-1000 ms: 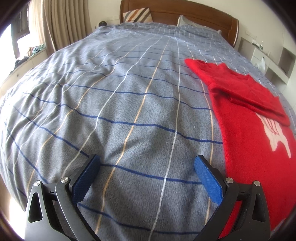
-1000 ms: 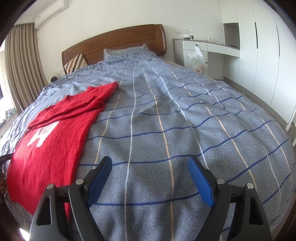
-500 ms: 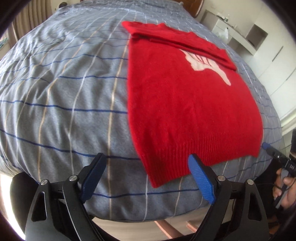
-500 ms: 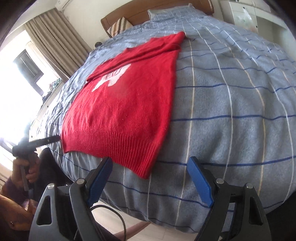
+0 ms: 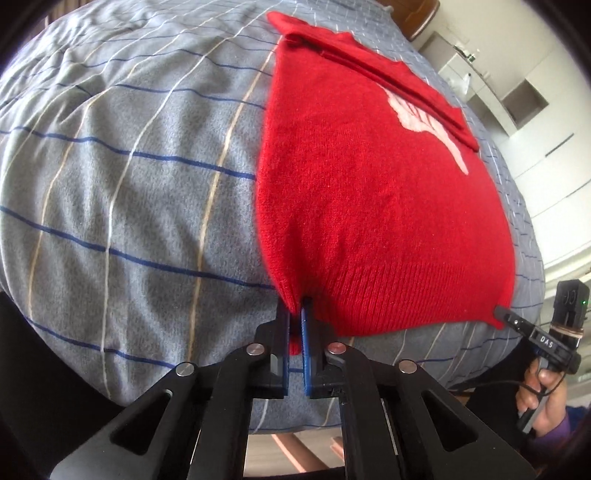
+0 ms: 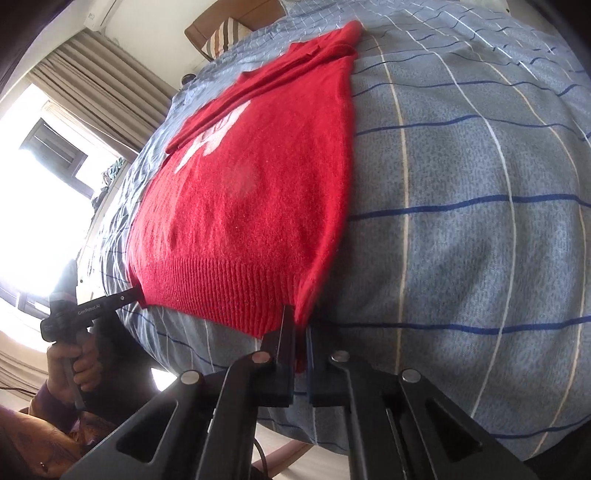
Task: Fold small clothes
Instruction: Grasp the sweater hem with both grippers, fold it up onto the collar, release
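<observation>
Lying flat on the bed's quilted cover [image 5: 122, 192]: one red knitted sweater [image 5: 369, 192], soft and fuzzy in the body, with a ribbed hem band along its near end and a white motif [image 5: 424, 122] on the chest. Sleeves are folded across the upper part. Its long axis runs from the foot edge of the bed toward the wooden headboard [image 6: 236, 14], collar end far, hem end near; the hem sits right at the foot edge.

Cover: grey-blue fabric, lightly rumpled, crossed by dark blue, white and tan lines in a wide check.

Left gripper [image 5: 294, 325]: black frame, blue pads, fingers pinched narrow on the hem's left corner, red knit caught between the pads.

Right gripper [image 6: 300, 332]: same build, fingers pinched narrow on the hem's right corner, a fold of the ribbing squeezed between them.

Striped pillow [image 6: 221, 35] leans at the headboard. Beige curtains [image 6: 99, 92] hang beside a bright window.
</observation>
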Motion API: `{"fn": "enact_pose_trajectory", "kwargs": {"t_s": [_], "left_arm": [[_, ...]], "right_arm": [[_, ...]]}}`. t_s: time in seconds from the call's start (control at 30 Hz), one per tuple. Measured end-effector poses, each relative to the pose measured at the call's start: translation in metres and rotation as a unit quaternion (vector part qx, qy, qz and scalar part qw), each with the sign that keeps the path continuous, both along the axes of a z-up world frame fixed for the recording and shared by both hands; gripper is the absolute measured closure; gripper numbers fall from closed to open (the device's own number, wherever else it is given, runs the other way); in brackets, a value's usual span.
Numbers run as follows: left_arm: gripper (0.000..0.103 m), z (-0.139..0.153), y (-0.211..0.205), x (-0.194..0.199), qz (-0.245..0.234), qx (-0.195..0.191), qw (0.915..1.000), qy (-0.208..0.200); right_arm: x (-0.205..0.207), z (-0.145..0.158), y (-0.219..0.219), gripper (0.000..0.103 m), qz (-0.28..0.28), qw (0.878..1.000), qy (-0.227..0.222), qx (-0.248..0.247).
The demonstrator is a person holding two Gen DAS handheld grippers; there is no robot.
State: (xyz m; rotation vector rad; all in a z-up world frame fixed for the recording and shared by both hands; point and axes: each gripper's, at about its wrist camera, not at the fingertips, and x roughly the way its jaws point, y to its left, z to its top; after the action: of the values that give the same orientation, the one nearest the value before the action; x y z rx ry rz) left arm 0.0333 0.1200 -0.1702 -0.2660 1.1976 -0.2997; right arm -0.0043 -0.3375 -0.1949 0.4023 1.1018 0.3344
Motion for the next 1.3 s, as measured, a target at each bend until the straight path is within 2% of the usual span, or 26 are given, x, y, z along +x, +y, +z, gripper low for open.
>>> {"fn": "enact_pose_trajectory", "kwargs": {"t_s": [0.1, 0.23, 0.37, 0.47, 0.53, 0.6, 0.7, 0.83, 1.0, 1.07, 1.1, 1.13, 1.17, 1.23, 1.3], "left_arm": [[0.101, 0.004, 0.011, -0.011, 0.001, 0.006, 1.0000, -0.004], [0.101, 0.013, 0.010, -0.013, -0.003, -0.009, 1.0000, -0.002], [0.101, 0.057, 0.011, 0.005, -0.004, -0.056, 0.9977, -0.036], [0.101, 0.089, 0.016, 0.039, 0.003, -0.098, 0.9931, -0.065], [0.101, 0.104, 0.013, 0.072, 0.010, -0.113, 0.9901, -0.082], [0.101, 0.113, 0.003, 0.111, 0.013, -0.105, 0.9889, -0.105], [0.101, 0.112, -0.012, 0.177, 0.020, -0.092, 0.9893, -0.112], [0.101, 0.096, -0.024, 0.258, 0.046, -0.076, 0.9909, -0.101], [0.100, 0.077, -0.036, 0.321, 0.068, -0.039, 0.9924, -0.094], [0.093, 0.074, -0.041, 0.337, 0.082, -0.011, 0.9911, -0.104], [0.084, 0.072, -0.043, 0.344, 0.091, 0.006, 0.9901, -0.106], [0.058, 0.071, -0.043, 0.350, 0.094, 0.011, 0.9899, -0.106], [0.039, 0.072, -0.041, 0.353, 0.098, 0.014, 0.9890, -0.109], [0.031, 0.081, -0.034, 0.348, 0.116, 0.025, 0.9833, -0.138], [0.025, 0.089, -0.026, 0.338, 0.114, 0.018, 0.9814, -0.153]], "right_arm": [[-0.011, 0.008, -0.011, 0.100, -0.009, 1.000, 0.009, -0.028], [-0.012, 0.014, -0.018, 0.100, -0.020, 1.000, 0.020, -0.014], [0.003, 0.040, -0.022, 0.100, -0.024, 0.999, -0.009, 0.037], [0.030, 0.068, -0.033, 0.100, -0.034, 0.995, -0.046, 0.079], [0.057, 0.083, -0.041, 0.100, -0.046, 0.992, -0.068, 0.099], [0.091, 0.097, -0.045, 0.100, -0.056, 0.988, -0.093, 0.111], [0.153, 0.106, -0.051, 0.100, -0.075, 0.983, -0.119, 0.117], [0.241, 0.096, -0.054, 0.100, -0.098, 0.982, -0.113, 0.119], [0.323, 0.069, -0.062, 0.099, -0.126, 0.982, -0.084, 0.110], [0.344, 0.057, -0.062, 0.099, -0.144, 0.981, -0.076, 0.107], [0.352, 0.051, -0.062, 0.096, -0.154, 0.979, -0.076, 0.110], [0.359, 0.046, -0.061, 0.095, -0.162, 0.978, -0.073, 0.112], [0.365, 0.041, -0.061, 0.089, -0.170, 0.977, -0.064, 0.113], [0.367, 0.038, -0.061, 0.078, -0.183, 0.974, -0.064, 0.120], [0.359, 0.046, -0.062, 0.062, -0.186, 0.972, -0.085, 0.116]]}}
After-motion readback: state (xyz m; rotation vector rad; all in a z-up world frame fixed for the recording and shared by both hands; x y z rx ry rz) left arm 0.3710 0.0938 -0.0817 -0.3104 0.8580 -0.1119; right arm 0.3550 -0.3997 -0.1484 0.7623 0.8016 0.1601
